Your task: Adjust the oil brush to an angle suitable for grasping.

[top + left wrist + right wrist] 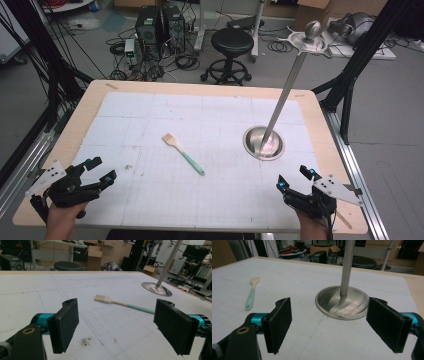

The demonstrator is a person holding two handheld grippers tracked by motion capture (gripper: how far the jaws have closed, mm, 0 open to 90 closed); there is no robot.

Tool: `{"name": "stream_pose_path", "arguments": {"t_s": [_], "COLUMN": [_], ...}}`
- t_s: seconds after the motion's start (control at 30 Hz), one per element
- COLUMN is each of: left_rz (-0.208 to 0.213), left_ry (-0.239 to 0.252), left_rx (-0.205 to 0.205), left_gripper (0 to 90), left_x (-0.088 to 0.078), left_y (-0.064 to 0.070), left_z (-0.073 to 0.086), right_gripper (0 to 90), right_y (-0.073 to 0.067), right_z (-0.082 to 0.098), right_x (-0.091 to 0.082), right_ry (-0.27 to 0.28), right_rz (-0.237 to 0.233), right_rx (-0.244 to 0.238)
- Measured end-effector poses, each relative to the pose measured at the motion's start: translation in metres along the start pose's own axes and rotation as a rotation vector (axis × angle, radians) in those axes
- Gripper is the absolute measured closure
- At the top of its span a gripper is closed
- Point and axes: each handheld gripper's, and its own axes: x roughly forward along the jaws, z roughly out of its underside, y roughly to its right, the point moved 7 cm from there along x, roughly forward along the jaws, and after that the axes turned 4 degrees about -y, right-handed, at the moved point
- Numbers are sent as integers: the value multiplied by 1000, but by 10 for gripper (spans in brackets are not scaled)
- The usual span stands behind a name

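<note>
Left tool (96,169) spread, empty, low at near surface (210,90) edge. Pastry brush (183,153) ahead to its right, lying flat, reachable. Right tool (296,178) spread, empty, facing steel stand base (263,142) just ahead; likely start poses.

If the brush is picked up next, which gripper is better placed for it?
Probably the left gripper: its open jaws already face the brush, which lies ahead between them. The right gripper, also open, faces the metal stand base, with the brush off to its side.
</note>
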Motion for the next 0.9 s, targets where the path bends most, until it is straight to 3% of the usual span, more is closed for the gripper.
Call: {"name": "stream_pose_path", "arguments": {"t_s": [0.13,0.33,0.4,0.47,0.57,0.8,0.9], "left_rz": [-5,-12,-10,-6,-4,-12,-15], "left_ry": [-1,-6,-9,-12,-23,-14,-15], "left_rx": [-6,-11,-12,-11,-4,-22,-31], "left_gripper": [208,210,210,212,213,219,219], "left_x": [0,-1,-1,0,0,-4,-4], "left_y": [-2,-4,-4,-5,-5,-10,-12], "left_z": [0,2,2,2,3,2,3], "right_gripper": [196,210,295,316,426,869,894], "right_y": [-3,-13,-21,-30,-43,-74,-85], "right_z": [0,-5,-9,-10,-13,-13,-11], "right_x": [6,29,38,50,71,124,146], "right_ry": [-2,-23,-25,-45,-83,-172,-222], "right_rz": [0,-43,-68,-86,-131,-221,-234], "right_rx": [-1,1,10,-9,-30,-64,-81]}}
